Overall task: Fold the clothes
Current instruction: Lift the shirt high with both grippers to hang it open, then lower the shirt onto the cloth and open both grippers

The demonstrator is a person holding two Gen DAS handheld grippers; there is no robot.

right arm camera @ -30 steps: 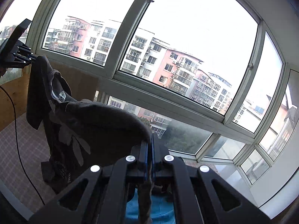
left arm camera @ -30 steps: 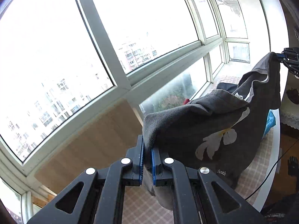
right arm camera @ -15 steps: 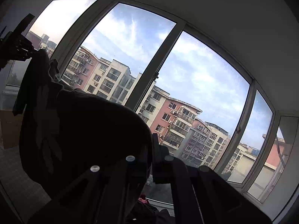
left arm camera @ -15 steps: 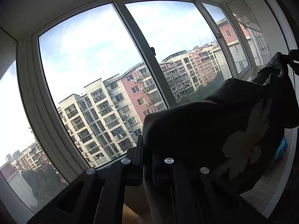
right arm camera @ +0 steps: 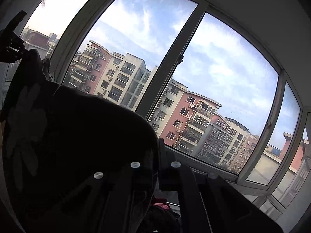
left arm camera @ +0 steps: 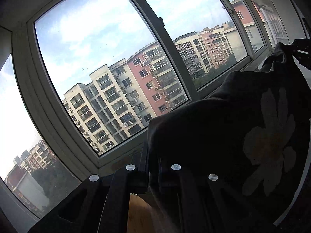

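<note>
Both tongs, left (left arm camera: 153, 167) and right (right arm camera: 158, 167), are gripping the shirt (left arm camera: 223, 136) midair (backlit); thin corner pinches risk slipping loose.

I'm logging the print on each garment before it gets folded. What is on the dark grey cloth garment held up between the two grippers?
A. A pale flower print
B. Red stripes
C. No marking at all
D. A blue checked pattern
A: the dark grey cloth garment shows a large pale flower print with long petals in the left wrist view.
</note>
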